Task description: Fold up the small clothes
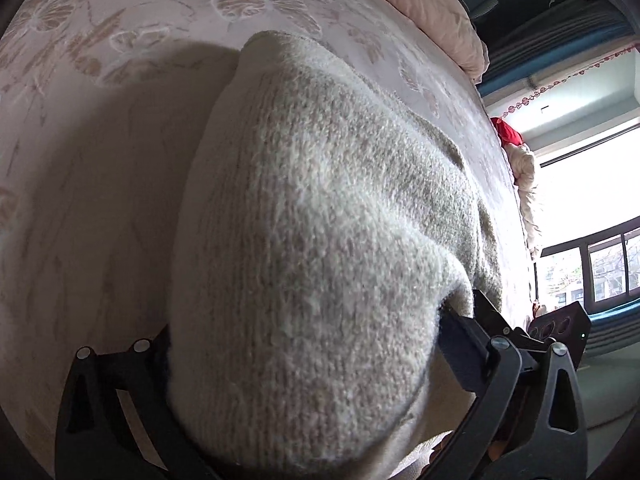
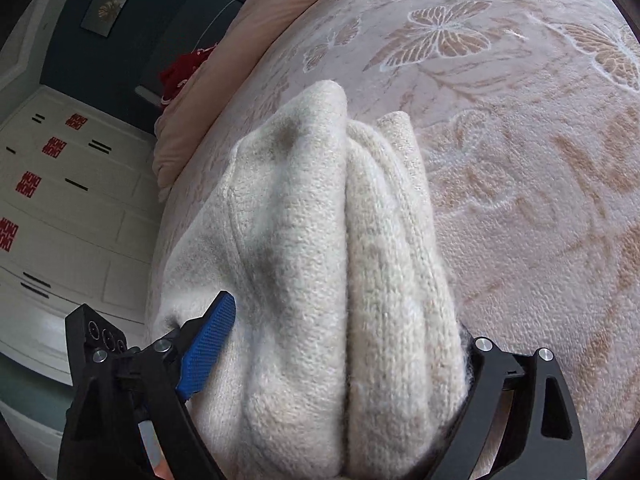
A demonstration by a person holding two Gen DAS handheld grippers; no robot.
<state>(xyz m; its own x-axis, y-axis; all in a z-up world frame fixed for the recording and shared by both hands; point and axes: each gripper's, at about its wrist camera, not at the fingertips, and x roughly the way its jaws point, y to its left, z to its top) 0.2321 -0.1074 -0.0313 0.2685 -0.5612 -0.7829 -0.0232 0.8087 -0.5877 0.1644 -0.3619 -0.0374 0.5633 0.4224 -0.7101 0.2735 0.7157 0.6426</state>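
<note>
1. In the left wrist view, the left hand-held gripper (image 1: 304, 344) is clamped on a thick bundle of the cream knit sweater (image 1: 320, 208); its black fingers (image 1: 468, 344) press in from both sides, the left one mostly hidden behind the wool.
2. In the right wrist view, the right hand-held gripper (image 2: 340, 344) is likewise clamped on the sweater (image 2: 320, 240), with a blue textured pad (image 2: 208, 352) pressing into the knit on one side and the other black finger (image 2: 492, 364) against the opposite side.
3. Between the right fingers the sweater is gathered into two rounded folds lying side by side, with a deep crease running between them.
4. From both grippers the knit stretches forward and lies on the bedspread (image 1: 120, 60), which is pale pink with a raised butterfly and flower pattern.
5. Beyond the sweater, a peach duvet (image 2: 248, 40) lies bunched along the far edge of the bed.
6. A red cloth (image 2: 180, 72) lies next to the duvet.
7. Off the bed, white drawers (image 2: 60, 200) with red paper cut-outs stand against a dark wall, and in the left wrist view a bright window (image 1: 592, 208) fills the right side.
</note>
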